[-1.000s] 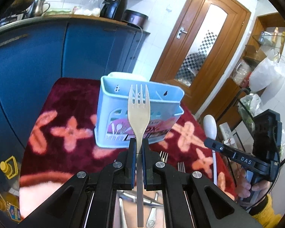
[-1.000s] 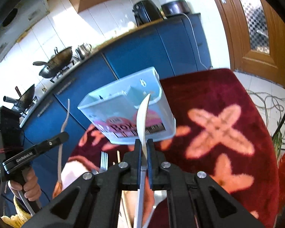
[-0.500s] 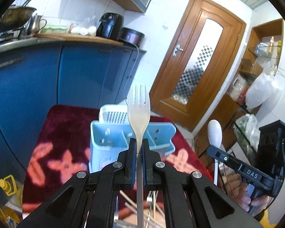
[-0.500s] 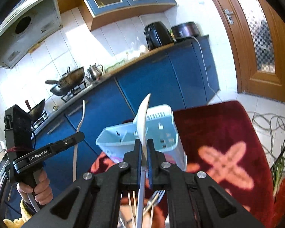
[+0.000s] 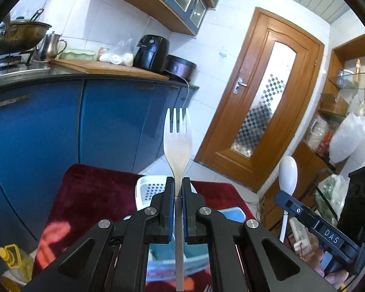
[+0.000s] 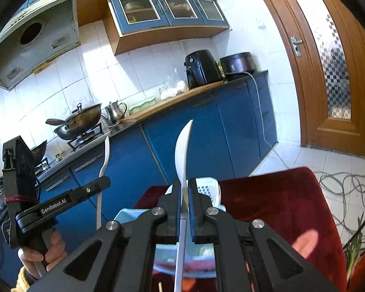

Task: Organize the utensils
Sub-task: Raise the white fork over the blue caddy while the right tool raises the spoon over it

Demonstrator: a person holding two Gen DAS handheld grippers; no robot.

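Note:
My left gripper (image 5: 178, 187) is shut on the handle of a pale fork (image 5: 177, 143), which stands tines up above the table. My right gripper (image 6: 184, 189) is shut on a white spoon (image 6: 183, 150), seen edge-on with its bowl pointing up. Below both, mostly behind the jaws, sits the light blue utensil holder (image 5: 233, 213) with a white perforated insert (image 5: 148, 189); in the right wrist view the holder (image 6: 129, 215) shows under the fingers. Each view also catches the other gripper: the right one with its spoon (image 5: 288, 177), the left one with its fork (image 6: 104, 160).
A dark red floral cloth (image 5: 92, 194) covers the table. Blue kitchen cabinets (image 5: 48, 126) with a wok, kettle and air fryer on top stand behind. A wooden door (image 5: 270, 112) is at the right, shelves with bags beside it. Cables (image 6: 345, 189) lie on the floor.
Both grippers have risen and tilted up with their utensils. The utensil holder has dropped from the middle of each view to below the jaws, and more of the kitchen shows.

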